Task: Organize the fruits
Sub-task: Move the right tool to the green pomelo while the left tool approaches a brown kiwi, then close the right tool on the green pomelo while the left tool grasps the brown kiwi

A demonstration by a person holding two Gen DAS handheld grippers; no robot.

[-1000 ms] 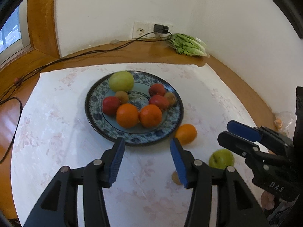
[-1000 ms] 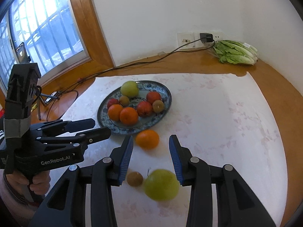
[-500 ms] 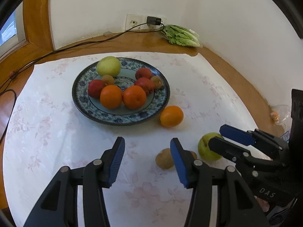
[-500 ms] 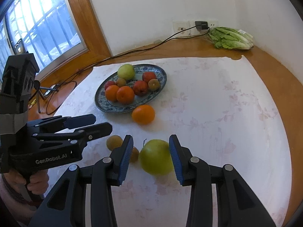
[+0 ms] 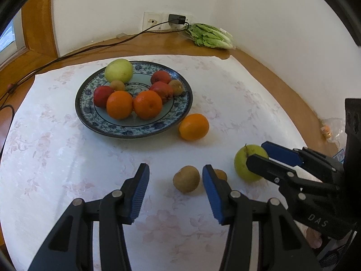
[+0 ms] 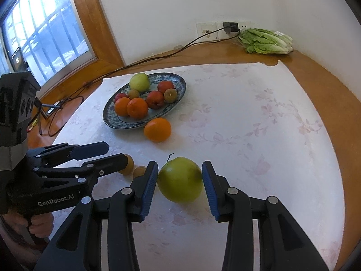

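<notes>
Both grippers have dropped closer to the loose fruit since a second ago, so the plate now sits further off in each view.

Biggest thing going: the floral tablecloth (image 5: 56, 158) over the wooden table (image 6: 315, 67). On it is the blue patterned plate (image 5: 182, 110), already loaded with two oranges, red fruit, a green apple and a couple of small brown ones. Lettuce (image 6: 266, 40) lies back by the wall under the socket.

Right gripper (image 6: 179, 189) is spread with the loose green apple (image 6: 180, 183) sitting right between its blue pads (image 6: 147, 192); thin gaps show on both sides, so it isn't pinching yet. Left gripper (image 5: 176, 192) is spread too, with the nearer kiwi (image 5: 186, 178) lying just ahead of its tips, closer to the right-hand pad, not touching as far as I can see. A second small brown fruit (image 5: 220, 174) peeks out behind that pad.

The loose orange (image 5: 194, 126) rests on the cloth just beside the plate's rim.
</notes>
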